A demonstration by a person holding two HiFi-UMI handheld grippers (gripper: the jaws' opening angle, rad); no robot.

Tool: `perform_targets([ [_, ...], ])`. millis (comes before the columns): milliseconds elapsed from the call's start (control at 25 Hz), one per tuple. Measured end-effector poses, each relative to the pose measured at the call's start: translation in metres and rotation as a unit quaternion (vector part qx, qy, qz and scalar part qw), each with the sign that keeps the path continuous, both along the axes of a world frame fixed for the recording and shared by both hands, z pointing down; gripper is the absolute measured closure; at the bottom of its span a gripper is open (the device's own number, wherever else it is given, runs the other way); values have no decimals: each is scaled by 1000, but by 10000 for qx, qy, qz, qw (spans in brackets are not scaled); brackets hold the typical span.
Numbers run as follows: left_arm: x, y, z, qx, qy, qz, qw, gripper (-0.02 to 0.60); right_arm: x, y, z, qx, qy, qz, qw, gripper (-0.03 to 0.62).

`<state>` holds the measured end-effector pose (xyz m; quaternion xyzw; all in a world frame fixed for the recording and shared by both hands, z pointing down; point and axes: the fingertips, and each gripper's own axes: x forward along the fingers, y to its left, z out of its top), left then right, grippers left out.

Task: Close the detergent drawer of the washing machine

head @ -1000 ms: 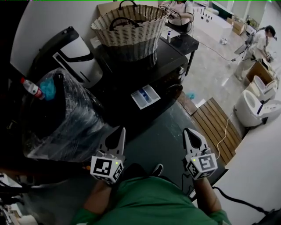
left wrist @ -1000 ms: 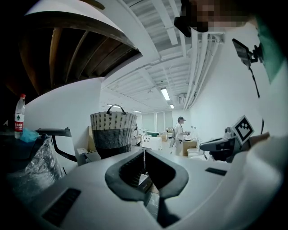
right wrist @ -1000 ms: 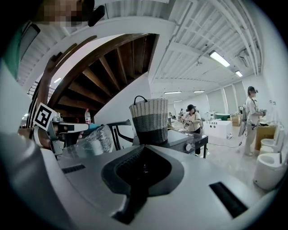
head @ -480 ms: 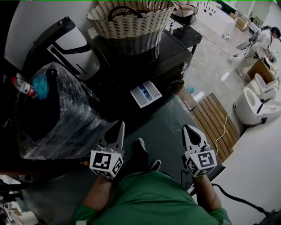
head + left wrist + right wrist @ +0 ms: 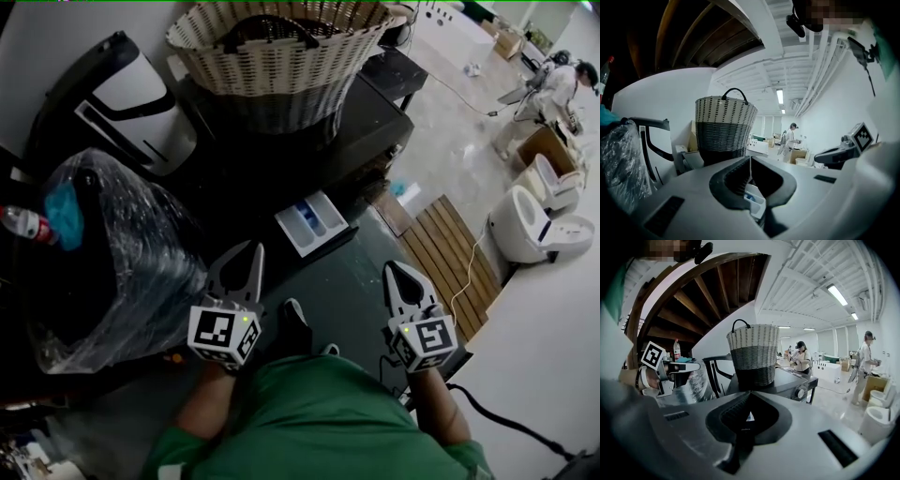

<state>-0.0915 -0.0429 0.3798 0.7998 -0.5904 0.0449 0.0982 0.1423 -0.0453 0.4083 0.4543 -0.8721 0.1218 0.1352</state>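
The black washing machine (image 5: 361,127) stands ahead with its white detergent drawer (image 5: 310,223) pulled out, blue compartments showing. My left gripper (image 5: 251,253) is shut and empty, its tips a short way in front of and left of the drawer. My right gripper (image 5: 393,272) is also shut and empty, lower right of the drawer over the dark floor. In the left gripper view, the drawer (image 5: 755,197) shows through the hollow below the left gripper's (image 5: 750,161) closed tips. From the right gripper (image 5: 749,393), the machine (image 5: 790,379) lies ahead.
A wicker basket (image 5: 281,47) sits on the machine. A plastic-wrapped black bulk (image 5: 103,253) stands at my left, a black-and-white appliance (image 5: 117,98) behind it. A wooden slat mat (image 5: 450,253) and a white toilet (image 5: 525,220) are to the right. A person (image 5: 561,89) works far back.
The view has closed in on the machine; the drawer sits lower and nearer in the picture. Both grippers stay shut and have edged a little toward the drawer.
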Motion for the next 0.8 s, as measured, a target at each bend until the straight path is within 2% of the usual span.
perform_targets([
  [360,-35,-53,21,-198,240,89,9995,555,-44,-47,15,-120,200,-65,9997,579],
  [800,-67,-70,62,-655,374,82,9971,555,-68,-69,56,-475,555,4,9973,579],
])
